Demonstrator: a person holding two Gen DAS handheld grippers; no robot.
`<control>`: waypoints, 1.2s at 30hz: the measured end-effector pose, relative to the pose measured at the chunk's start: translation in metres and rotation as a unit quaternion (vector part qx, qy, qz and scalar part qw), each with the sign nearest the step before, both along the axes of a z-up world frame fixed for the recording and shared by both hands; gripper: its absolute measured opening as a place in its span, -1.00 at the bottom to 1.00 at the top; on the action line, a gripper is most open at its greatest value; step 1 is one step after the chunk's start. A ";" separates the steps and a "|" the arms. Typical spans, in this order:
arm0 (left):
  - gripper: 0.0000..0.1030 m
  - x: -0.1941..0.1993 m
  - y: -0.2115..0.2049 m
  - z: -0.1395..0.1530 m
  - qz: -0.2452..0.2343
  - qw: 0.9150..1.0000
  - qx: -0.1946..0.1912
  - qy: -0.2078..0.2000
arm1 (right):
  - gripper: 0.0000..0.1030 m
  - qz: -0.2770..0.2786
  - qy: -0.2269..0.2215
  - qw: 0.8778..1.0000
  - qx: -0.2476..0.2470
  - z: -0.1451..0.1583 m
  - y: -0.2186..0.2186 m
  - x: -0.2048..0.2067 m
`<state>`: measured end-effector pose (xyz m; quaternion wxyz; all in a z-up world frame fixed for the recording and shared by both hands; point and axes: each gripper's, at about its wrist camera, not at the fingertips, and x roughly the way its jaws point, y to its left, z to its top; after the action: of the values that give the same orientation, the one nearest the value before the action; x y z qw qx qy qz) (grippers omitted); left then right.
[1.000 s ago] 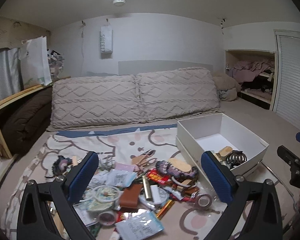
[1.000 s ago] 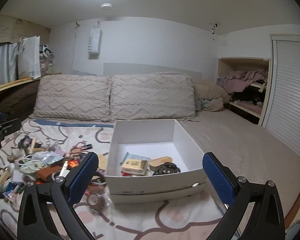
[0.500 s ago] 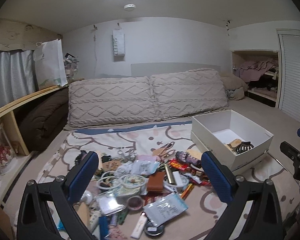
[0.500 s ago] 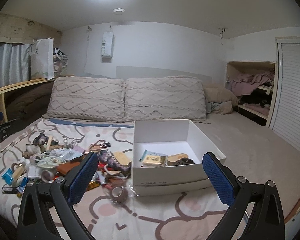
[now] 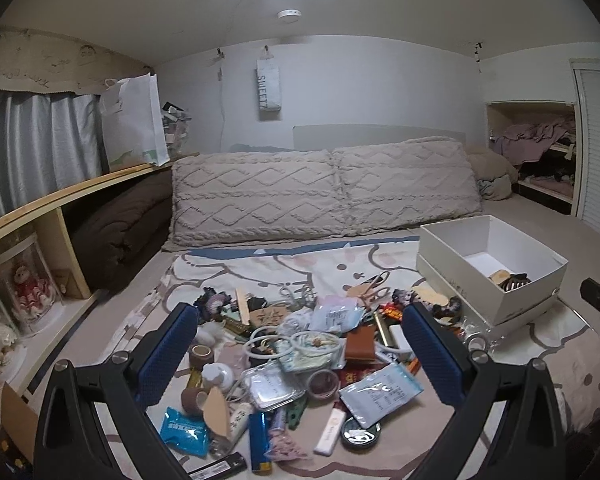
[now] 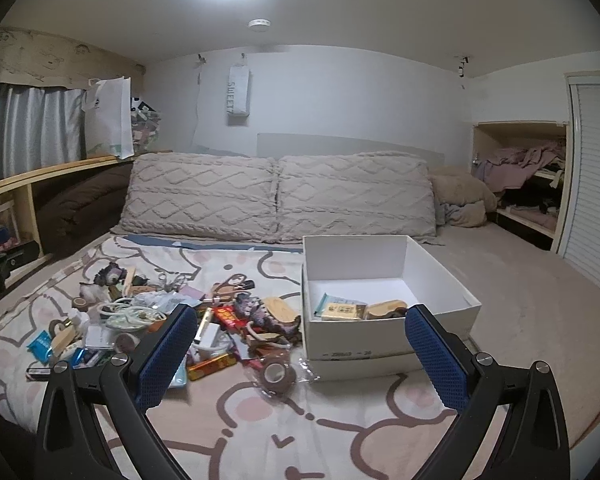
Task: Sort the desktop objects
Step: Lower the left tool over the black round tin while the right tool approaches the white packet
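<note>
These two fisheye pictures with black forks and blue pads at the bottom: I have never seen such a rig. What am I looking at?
No robot here: a person holds a two-finger gripper in each hand, with a camera on each looking along its fingers. One picture looks past the left gripper, the other past the right gripper. Both are open and hold nothing. They face a bed covered by a cartoon-print blanket. On it lies a pile of small items: tape rolls, packets, a cable, scissors. Beside the pile stands a white box, which already holds a few items.
</note>
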<state>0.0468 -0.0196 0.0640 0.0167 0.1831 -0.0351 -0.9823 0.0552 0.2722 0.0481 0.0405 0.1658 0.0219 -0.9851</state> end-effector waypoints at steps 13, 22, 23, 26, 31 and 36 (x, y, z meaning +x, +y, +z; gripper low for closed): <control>1.00 -0.012 -0.015 -0.047 -0.019 0.998 0.035 -0.042 | 1.00 0.025 -0.007 0.999 -0.020 -0.028 -0.021 -0.009; 1.00 -0.028 0.008 -0.100 -0.038 0.995 0.017 -0.090 | 1.00 0.036 -0.057 0.997 -0.028 -0.057 -0.036 -0.028; 1.00 -0.030 0.010 -0.105 -0.040 0.995 0.016 -0.095 | 1.00 0.037 -0.062 0.997 -0.027 -0.060 -0.038 -0.030; 1.00 -0.036 0.014 -0.119 -0.050 0.991 0.024 -0.118 | 1.00 0.033 -0.074 0.996 -0.025 -0.070 -0.039 -0.035; 1.00 -0.043 0.017 -0.137 -0.063 0.984 0.049 -0.157 | 1.00 0.023 -0.097 0.994 -0.036 -0.087 -0.035 -0.044; 1.00 -0.048 0.019 -0.151 -0.076 0.977 0.070 -0.189 | 1.00 0.008 -0.120 0.992 -0.039 -0.103 -0.031 -0.052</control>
<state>-0.0008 -0.0011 -0.0873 -0.0774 0.3626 0.0173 -0.9286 0.0029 0.2412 -0.0552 0.0567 0.2808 -0.0198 -0.9579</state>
